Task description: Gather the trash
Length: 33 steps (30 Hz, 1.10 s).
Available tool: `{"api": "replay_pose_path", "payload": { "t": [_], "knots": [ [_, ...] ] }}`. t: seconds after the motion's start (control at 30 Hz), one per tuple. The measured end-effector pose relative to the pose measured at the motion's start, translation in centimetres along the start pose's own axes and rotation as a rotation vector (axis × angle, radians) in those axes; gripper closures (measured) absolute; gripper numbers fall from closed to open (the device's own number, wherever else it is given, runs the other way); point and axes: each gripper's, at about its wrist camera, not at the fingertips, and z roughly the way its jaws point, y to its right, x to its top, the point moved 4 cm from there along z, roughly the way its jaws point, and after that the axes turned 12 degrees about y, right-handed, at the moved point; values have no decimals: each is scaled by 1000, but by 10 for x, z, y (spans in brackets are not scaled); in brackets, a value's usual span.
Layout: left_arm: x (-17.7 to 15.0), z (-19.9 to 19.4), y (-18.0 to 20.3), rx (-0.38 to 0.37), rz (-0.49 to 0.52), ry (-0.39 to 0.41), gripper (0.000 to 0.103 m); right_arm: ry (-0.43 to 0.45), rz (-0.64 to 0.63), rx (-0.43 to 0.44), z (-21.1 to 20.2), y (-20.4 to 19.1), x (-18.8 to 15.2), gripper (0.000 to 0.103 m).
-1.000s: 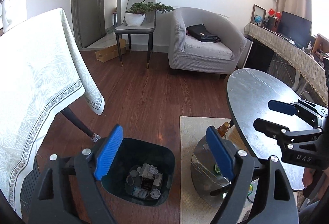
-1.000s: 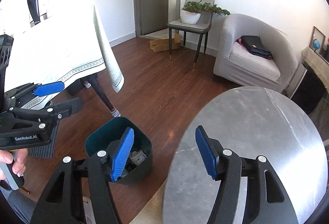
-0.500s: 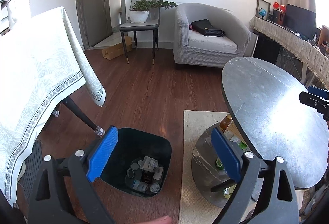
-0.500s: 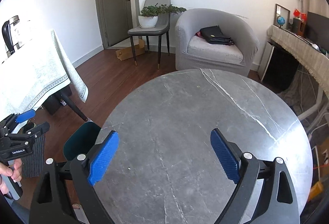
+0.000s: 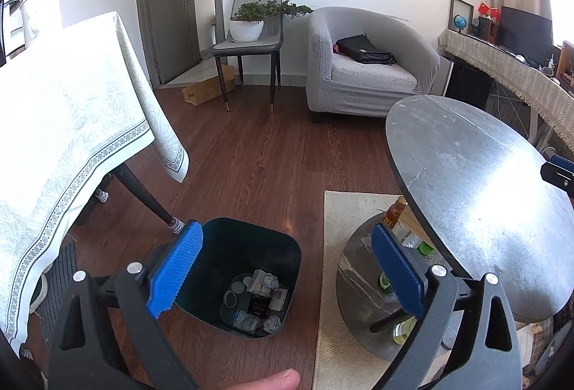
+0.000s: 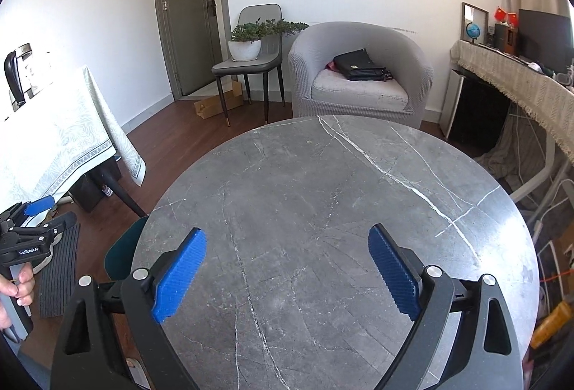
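Left gripper [image 5: 287,268] gapes empty above the bin [image 5: 287,246], table [image 5: 466,175] edge just right; right gripper [image 6: 287,268], spread wide, over bare tabletop.

Two hand-held grippers: the left [image 5: 287,268] and the right [image 6: 287,271], each with two blue pads. One dark green bin [image 5: 247,246] beside the round worktop [image 5: 466,175]; in it at least three crumpled paper balls, the rest of the litter too jumbled to count. On the lower shelf [image 5: 355,268] under that worktop, one brown bottle [image 5: 394,214] and at least two green ones. Beyond the worktop: one armchair [image 5: 366,67] with one black bag [image 5: 364,49], one chair [image 5: 251,42] bearing one potted plant [image 5: 251,20], one cardboard box [image 5: 204,89].
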Motion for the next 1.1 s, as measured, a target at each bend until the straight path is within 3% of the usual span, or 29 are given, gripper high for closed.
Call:
{"api": "replay_pose_path", "payload": {
  "t": [0.1,0.3,1.1],
  "knots": [
    [0,0,-4,8,-9,7,6,-13,32,24,3,0,-2,10],
    [-1,4,-11,32,-5,1,5,-14,-22,30,9,-9,-3,10],
    [-1,4,-13,25,-16,14,5,-6,-36,56,9,-18,-2,10]
  ]
}}
